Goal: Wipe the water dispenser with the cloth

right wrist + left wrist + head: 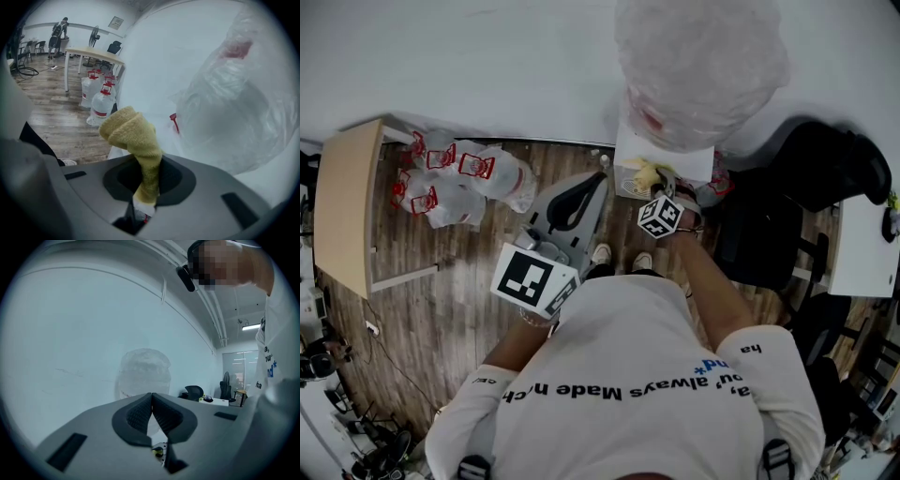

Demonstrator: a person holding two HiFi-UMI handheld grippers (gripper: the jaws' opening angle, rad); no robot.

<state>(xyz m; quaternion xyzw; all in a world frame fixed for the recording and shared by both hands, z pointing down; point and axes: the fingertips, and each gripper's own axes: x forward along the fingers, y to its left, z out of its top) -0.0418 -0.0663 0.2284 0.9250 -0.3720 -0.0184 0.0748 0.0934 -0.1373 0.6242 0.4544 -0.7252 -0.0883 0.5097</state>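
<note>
From the head view, the right gripper (653,183) holds a bunched yellow terry cloth (642,172) against or just above the top of the white box-shaped water dispenser (667,157). Whether the cloth actually touches is hard to tell from this steep angle. The dispenser's big bottle, wrapped in clear crinkled plastic (698,66), stands directly behind. The left gripper (572,202) hangs beside it over the wooden floor, carrying nothing.

The left gripper view shows its ribbed dark jaws pressed together on nothing, pointing towards the wrapped bottle (143,373).

In the right gripper view the jaws are clamped on the lower end of the cloth (133,136), which rises as a narrow twisted roll with a folded knob at its tip. The plastic wrap (234,108) and a small red tap lever (174,121) lie just beyond.

The risks are probably these:
- With so little cloth in the grip, a firm stroke may drag it free.
- The rolled tip gives little wiping face.
- A loose swipe could snag the plastic or knock the tap.
</note>
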